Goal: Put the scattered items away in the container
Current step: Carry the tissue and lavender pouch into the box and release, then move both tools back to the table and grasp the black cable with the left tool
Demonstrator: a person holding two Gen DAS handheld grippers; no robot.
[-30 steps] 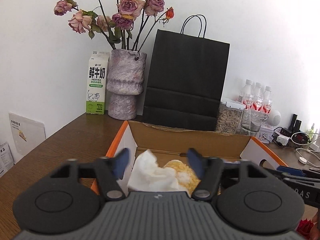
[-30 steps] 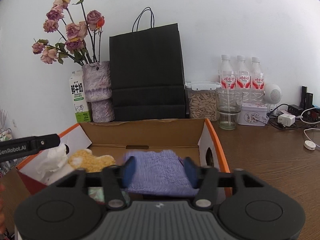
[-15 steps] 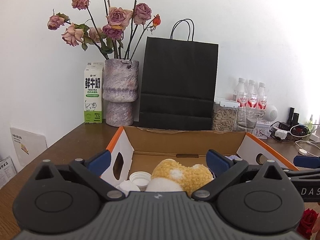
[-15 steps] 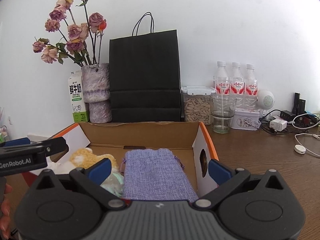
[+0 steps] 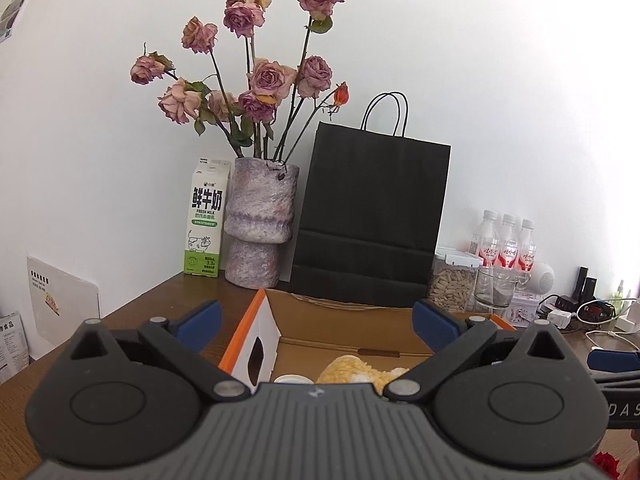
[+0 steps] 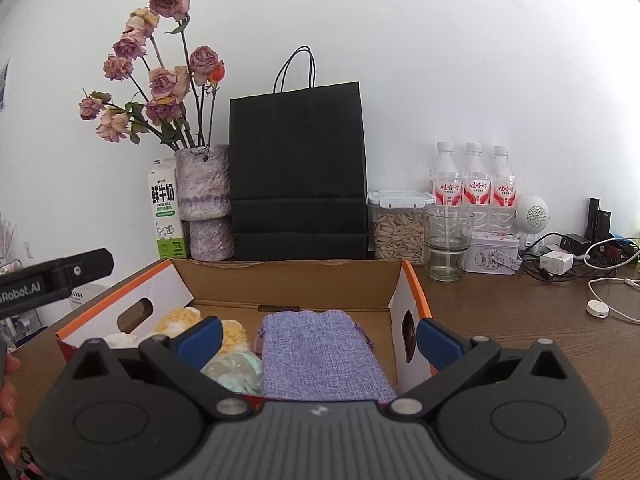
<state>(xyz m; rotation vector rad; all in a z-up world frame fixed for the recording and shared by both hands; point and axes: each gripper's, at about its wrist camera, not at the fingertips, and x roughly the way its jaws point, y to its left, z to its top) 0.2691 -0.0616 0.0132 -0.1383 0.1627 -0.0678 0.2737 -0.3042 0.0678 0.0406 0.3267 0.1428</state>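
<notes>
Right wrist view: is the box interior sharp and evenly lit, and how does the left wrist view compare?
Right wrist view: soft even light, purple pouch weave crisp inside the box, straight edges bowed by the fisheye. Left wrist view: bright wall, box interior mostly hidden behind the open left claw; corners vignette dark.

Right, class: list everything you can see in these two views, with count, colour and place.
Cardboard box: one, brown with orange edges, on table.
Pouch: one, lilac, in box.
Plush toy: one, yellow, in box.
Soft item: one, pale green, in box.
Paper bag: one, black, behind box.
Vase of roses: one, mauve, left of bag.
Milk carton: one, white-green, beside vase.
Seed jar: one, clear.
Glass: one, clear.
Bottles: three, red labels.
Tin: one, white.
Left gripper: jaws open.
Right gripper: jaws open.
</notes>
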